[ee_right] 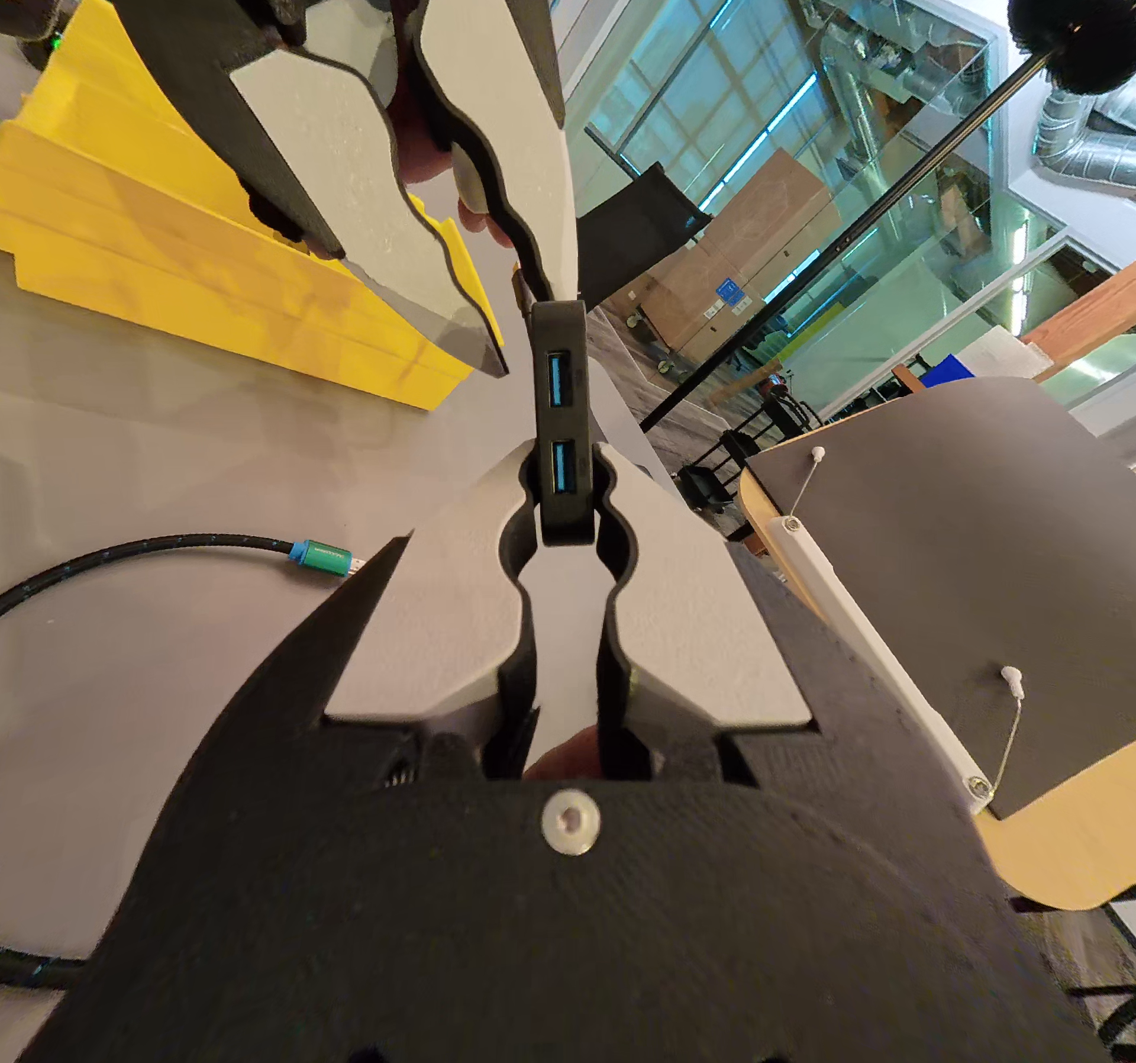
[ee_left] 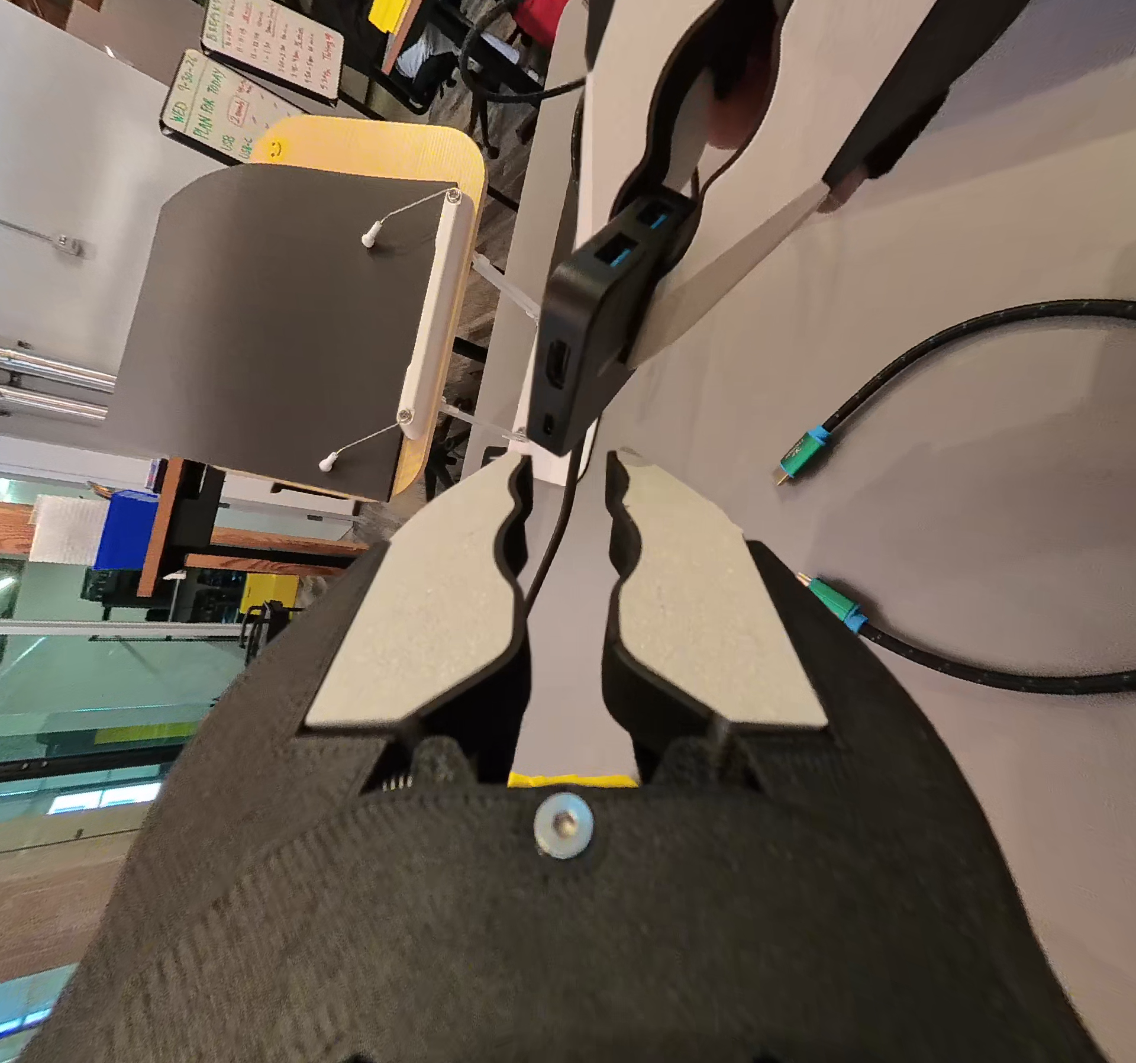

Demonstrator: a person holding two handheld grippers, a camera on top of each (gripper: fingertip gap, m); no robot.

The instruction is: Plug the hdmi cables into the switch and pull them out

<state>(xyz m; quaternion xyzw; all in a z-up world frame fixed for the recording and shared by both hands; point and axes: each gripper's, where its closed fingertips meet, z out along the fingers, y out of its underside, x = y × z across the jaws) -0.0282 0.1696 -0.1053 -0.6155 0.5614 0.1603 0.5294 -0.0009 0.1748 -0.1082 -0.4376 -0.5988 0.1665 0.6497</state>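
Note:
The black switch [ee_left: 590,320] is a small flat box with two blue ports on one edge and a wider port on its end. My right gripper [ee_right: 562,455] is shut on the switch [ee_right: 562,394] and holds it off the grey table. It comes in from the top of the left wrist view [ee_left: 664,222]. My left gripper [ee_left: 568,468] is open just short of the switch's end, with the switch's thin black lead running between its fingers. It also shows in the right wrist view [ee_right: 522,326]. Two braided cables with green plugs [ee_left: 802,455] [ee_left: 833,603] lie loose on the table; one plug [ee_right: 319,554] shows in the right wrist view.
A yellow bin [ee_right: 184,271] stands on the grey table [ee_left: 922,357] behind the left gripper. A dark panel on a pale wooden board [ee_left: 276,326] with white pegs on wires stands past the table's edge. Whiteboards [ee_left: 270,43] lean farther back. Less than 4 cm separates the two grippers' tips.

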